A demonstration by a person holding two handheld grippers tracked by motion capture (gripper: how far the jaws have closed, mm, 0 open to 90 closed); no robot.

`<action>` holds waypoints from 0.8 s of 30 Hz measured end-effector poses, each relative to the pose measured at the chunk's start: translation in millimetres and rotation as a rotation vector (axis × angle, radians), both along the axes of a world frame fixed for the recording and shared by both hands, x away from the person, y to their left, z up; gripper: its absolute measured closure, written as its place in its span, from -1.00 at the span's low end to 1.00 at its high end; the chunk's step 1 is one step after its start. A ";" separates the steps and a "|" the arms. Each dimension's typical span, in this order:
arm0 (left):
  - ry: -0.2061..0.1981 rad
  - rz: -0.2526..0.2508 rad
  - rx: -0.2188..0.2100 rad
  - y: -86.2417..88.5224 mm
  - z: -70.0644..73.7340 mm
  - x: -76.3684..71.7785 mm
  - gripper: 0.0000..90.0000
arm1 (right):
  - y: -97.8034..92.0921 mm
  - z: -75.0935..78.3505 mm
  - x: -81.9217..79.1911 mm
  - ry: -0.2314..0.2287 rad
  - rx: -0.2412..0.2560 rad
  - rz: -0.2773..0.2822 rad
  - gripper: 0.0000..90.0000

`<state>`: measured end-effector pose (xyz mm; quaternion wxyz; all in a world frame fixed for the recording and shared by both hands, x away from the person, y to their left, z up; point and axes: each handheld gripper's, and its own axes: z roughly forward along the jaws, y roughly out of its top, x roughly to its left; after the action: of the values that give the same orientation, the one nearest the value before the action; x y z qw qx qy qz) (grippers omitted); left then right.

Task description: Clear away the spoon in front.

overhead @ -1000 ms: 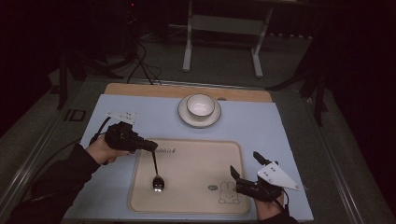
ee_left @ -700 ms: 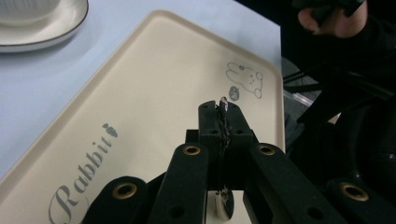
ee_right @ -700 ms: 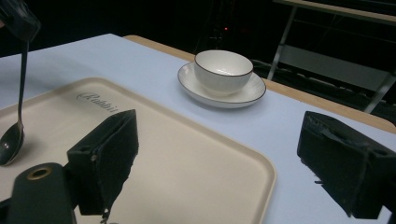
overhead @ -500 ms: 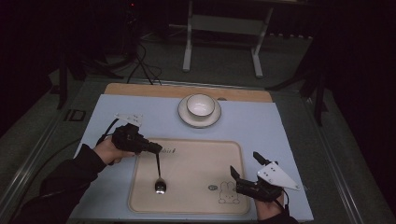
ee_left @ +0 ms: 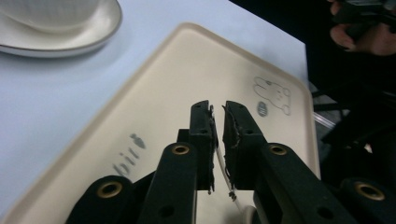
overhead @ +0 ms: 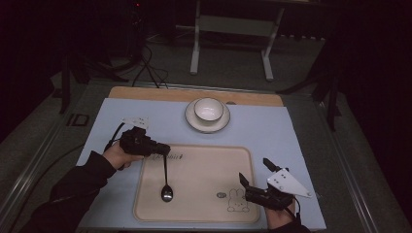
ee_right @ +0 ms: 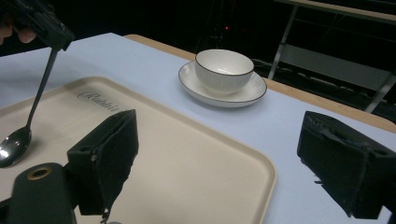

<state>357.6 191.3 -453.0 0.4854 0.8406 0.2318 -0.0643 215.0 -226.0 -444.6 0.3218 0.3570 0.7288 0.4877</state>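
Moved a bit toward the front edge of the tray point(overhead: 204, 160) since a moment ago: left tool point(overhead: 163, 149) and the spoon point(overhead: 166, 184) pinched tight by its handle end. Hanging down now, spoon bowl low over the tray or touching it, hard to tell which. Wide open and holding nothing: right tool point(overhead: 255, 179), near the tray's right corner, with bowl point(overhead: 209, 108) on saucer point(overhead: 194, 122) farther back on the table point(overhead: 272, 131).

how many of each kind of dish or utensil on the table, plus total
spoon: 1
tray: 1
bowl: 1
saucer: 1
total: 4
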 end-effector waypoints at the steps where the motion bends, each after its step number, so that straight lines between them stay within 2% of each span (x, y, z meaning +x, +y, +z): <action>1: 0.001 0.004 -0.003 -0.3 -1.2 0.7 0.79 | 0.2 0.1 -0.2 -0.001 -0.001 0.000 -0.72; 6: -0.006 0.051 -0.006 -1.0 -9.2 5.1 0.79 | 0.1 0.0 -0.2 0.001 0.000 0.001 -0.72; 7: 0.006 0.052 -0.013 -1.1 -11.2 6.4 0.79 | 0.1 0.0 -0.2 0.001 0.000 0.002 -0.72; 17: 0.024 0.090 -0.014 -4.1 -26.0 14.5 0.79 | 0.3 -0.2 0.0 0.003 -0.002 0.006 -0.72; 24: 0.024 0.143 -0.014 -4.7 -38.4 20.7 0.76 | 0.2 -0.2 -0.2 0.005 0.000 0.009 -0.72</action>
<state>378.3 186.7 -491.4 0.4917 0.8176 0.2967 -0.0412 214.8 -225.7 -444.8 0.3178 0.3551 0.7312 0.4881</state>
